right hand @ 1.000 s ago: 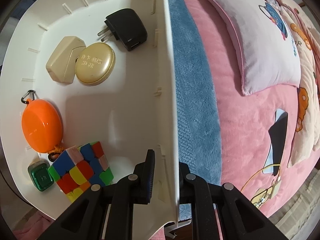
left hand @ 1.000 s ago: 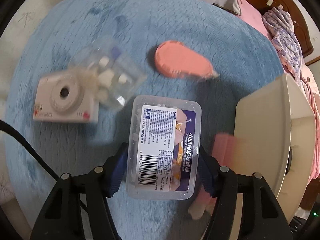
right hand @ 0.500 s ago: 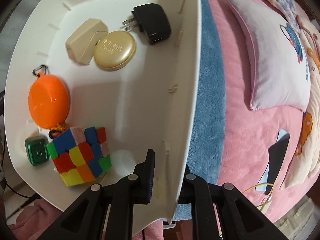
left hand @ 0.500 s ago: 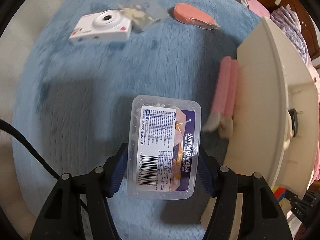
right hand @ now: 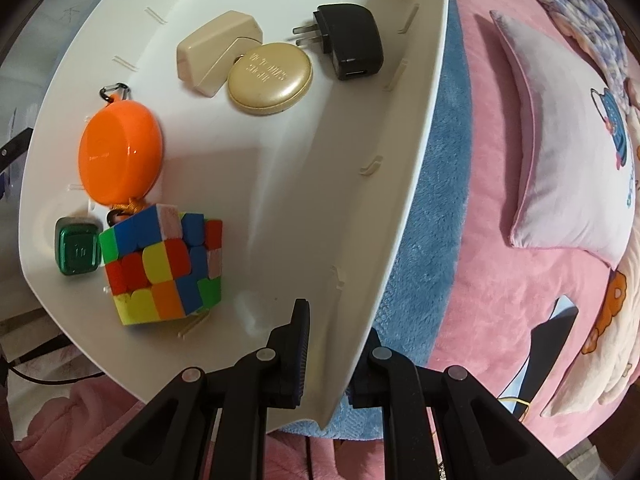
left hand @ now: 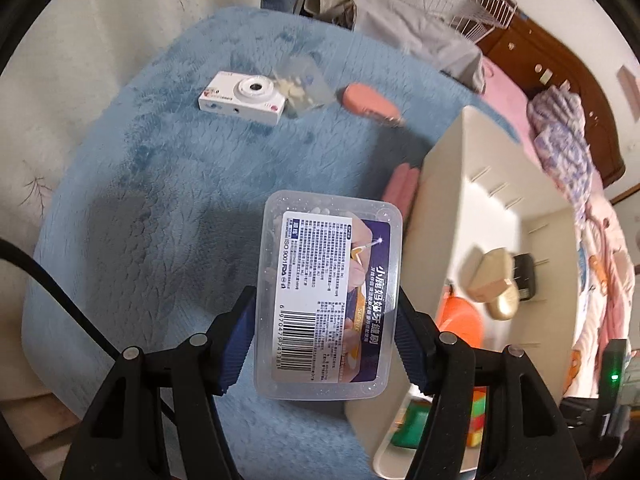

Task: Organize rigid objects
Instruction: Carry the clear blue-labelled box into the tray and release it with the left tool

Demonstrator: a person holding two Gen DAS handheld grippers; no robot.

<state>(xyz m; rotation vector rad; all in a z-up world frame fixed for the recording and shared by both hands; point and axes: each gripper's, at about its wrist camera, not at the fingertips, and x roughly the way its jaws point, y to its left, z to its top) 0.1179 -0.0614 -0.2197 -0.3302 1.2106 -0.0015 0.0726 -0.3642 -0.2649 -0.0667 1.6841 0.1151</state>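
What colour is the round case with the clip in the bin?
Bright orange case, clearest in the right wrist view.

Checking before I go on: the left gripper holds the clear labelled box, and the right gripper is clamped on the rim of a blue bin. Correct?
Not quite: the bin is white, not blue, as the right wrist view shows. The right gripper does clamp its rim, and the left gripper holds the clear labelled box.

Clear bag [left hand: 305, 85] blurred — contents unreadable.
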